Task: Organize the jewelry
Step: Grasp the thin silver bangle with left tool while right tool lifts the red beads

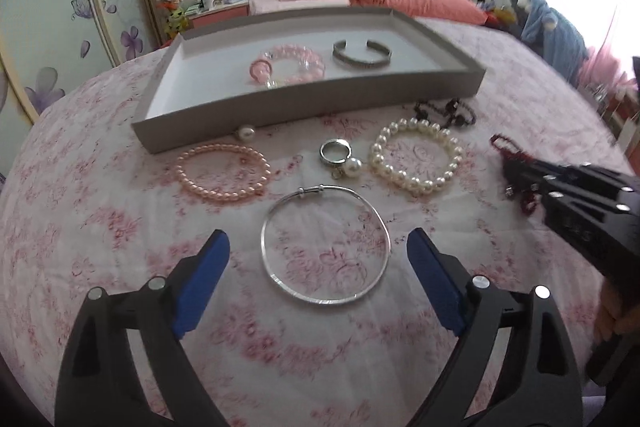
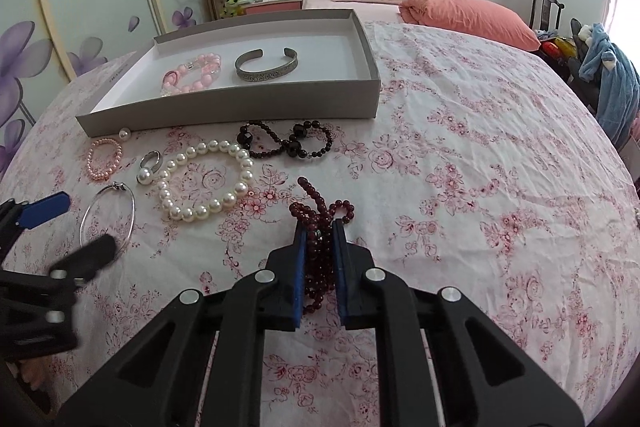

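1. Done — pink bead bracelet (image 2: 192, 73) and metal cuff (image 2: 267, 66) lie in the tray (image 2: 240, 107).
2. My right gripper (image 2: 319, 251) is clamped on the dark red beads (image 2: 316, 223).
3. My left gripper (image 1: 318, 291), jaws apart, frames the silver bangle (image 1: 325, 245) — pearls (image 2: 204, 183) and the rest wait on the bedspread.

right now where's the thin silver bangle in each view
Left wrist view: the thin silver bangle lies low in the centre, between the open left tool's blue fingers.
Right wrist view: it lies at the far left, beside the white pearl bracelet.
Shared landmark: the grey tray, behind it in both.
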Motion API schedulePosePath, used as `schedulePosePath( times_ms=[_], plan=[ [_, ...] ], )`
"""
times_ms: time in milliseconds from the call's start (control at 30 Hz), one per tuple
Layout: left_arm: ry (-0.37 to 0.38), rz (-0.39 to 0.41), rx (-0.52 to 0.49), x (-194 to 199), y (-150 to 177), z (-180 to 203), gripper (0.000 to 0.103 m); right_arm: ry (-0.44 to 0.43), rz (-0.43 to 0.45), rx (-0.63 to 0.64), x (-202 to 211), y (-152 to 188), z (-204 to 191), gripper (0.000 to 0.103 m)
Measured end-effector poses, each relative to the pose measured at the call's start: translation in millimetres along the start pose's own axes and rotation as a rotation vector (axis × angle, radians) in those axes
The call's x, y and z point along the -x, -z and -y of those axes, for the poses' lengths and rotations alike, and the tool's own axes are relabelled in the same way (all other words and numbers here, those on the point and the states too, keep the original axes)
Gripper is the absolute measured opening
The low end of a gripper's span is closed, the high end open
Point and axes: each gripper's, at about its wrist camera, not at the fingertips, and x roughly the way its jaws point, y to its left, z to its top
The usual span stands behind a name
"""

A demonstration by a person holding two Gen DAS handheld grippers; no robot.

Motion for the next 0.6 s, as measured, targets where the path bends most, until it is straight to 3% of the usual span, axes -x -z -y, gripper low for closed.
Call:
schedulePosePath(
  times_ms=[67, 133, 167, 467, 600],
  plan=[
    [-0.028, -0.018, -0.001, -8.2, -1.5, 2.7, 0.088, 0.000, 0.000, 0.000, 0.0, 0.0, 0.0, 0.013],
    [-0.026, -0.008, 0.019, -8.6, -1.6, -1.8, 0.080, 0.001, 0.000, 0.000, 0.1, -0.1, -0.2, 0.013],
    [-0.007, -0.005, 0.034, -7.8, -1.8, -5.8, 0.070, 0.001, 0.000, 0.001, 0.1, -0.1, -0.1, 0.013],
    [-0.050, -0.003, 0.083, 5.0, 13.4, -64.6, 0.072, -0.013, -0.002, 0.015, 0.0, -0.5, -8.3, 0.013],
    [-0.049, -0.009, 0.094, 7.9, 18.3, -80.0, 0.080, -0.023, -0.003, 0.027, -0.8, -2.1, -16.4, 0.013]
  ],
)
